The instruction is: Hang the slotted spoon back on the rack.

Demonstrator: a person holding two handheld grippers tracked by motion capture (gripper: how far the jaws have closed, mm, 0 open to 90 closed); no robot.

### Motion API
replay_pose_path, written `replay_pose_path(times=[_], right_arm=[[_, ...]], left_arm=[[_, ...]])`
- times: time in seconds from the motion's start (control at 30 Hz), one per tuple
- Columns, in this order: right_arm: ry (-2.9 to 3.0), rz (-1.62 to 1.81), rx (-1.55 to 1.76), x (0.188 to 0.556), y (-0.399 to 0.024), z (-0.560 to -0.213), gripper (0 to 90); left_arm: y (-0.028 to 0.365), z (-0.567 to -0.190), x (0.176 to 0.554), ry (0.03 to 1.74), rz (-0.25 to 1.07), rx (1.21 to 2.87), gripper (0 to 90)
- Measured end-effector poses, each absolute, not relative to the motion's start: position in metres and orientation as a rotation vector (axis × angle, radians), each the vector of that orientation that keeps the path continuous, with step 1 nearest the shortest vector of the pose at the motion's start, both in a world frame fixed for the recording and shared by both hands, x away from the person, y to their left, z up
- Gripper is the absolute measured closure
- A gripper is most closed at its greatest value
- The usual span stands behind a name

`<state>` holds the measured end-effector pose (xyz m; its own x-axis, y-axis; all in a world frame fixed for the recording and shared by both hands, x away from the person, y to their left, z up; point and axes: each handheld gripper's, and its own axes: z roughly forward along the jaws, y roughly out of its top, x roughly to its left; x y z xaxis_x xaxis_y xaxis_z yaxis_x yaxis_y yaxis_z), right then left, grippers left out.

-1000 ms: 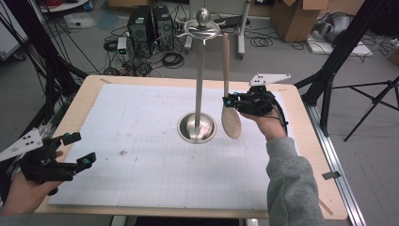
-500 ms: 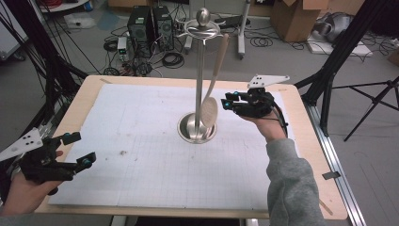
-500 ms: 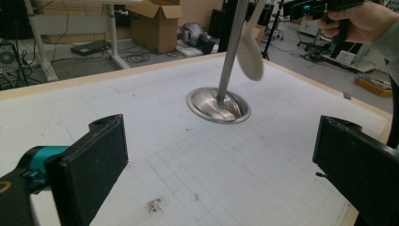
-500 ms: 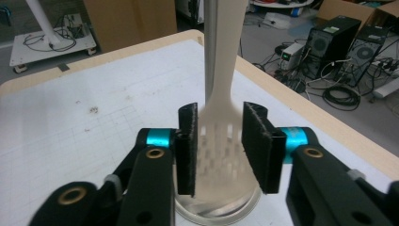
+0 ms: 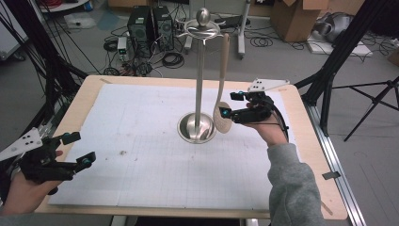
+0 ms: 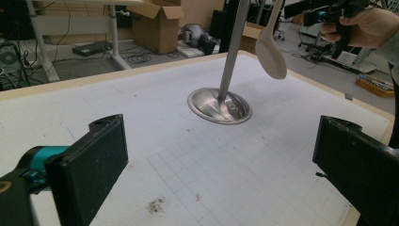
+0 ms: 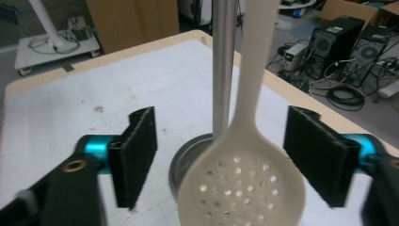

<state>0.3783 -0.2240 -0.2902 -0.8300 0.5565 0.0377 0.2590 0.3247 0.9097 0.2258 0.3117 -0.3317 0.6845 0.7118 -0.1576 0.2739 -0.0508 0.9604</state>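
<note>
My right tongs (image 5: 227, 105) have just been opening and now stand released: pads wide apart w/ the slotted spoon (image 5: 221, 117) between them, neither pad touching it. In the right gripper view the spoon (image 7: 242, 188) hangs dead centre betw. the two black pads, perforated bowl low, handle running up out of frame just beside the stand's pole (image 7: 224, 66). The spoon hangs by its handle end from a hook at the top of the utensil stand (image 5: 201, 75); its bowl sits just off the stand's round steel base (image 5: 196, 128), on the side toward my right hand (image 5: 268, 129). The stand is upright, roughly mid-tabletop (image 5: 141, 141) on the white grid sheet. My left tongs (image 5: 79, 149) are released too, jaws wide w/ nothing betw. them, well away from the stand at the near left corner of the tabletop; from the left gripper view the stand base (image 6: 219, 106) and spoon bowl (image 6: 271, 54) lie far ahead.
</note>
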Motion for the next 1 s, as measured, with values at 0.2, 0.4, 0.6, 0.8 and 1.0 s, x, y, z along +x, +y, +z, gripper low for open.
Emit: replay_pose_path(times=[0.2, 0.4, 0.6, 0.8, 1.0], right_arm=[[2.282, 1.538, 0.719, 0.372, -0.227, -0.295, 10.1], [2.265, 1.550, 0.678, 0.366, -0.232, -0.297, 10.1], [2.251, 1.573, 0.678, 0.356, -0.239, -0.300, 10.1], [2.236, 1.576, 0.643, 0.345, -0.240, -0.301, 10.1], [2.230, 1.592, 0.641, 0.338, -0.246, -0.305, 10.1]], left_arm=[[0.312, -0.333, 0.229, 0.820, 0.432, 1.620, 4.1], [0.309, -0.334, 0.231, 0.805, 0.454, 1.611, 4.1], [0.310, -0.337, 0.230, 0.812, 0.471, 1.603, 4.1], [0.306, -0.337, 0.231, 0.803, 0.471, 1.591, 4.1], [0.307, -0.339, 0.232, 0.795, 0.470, 1.582, 4.1]])
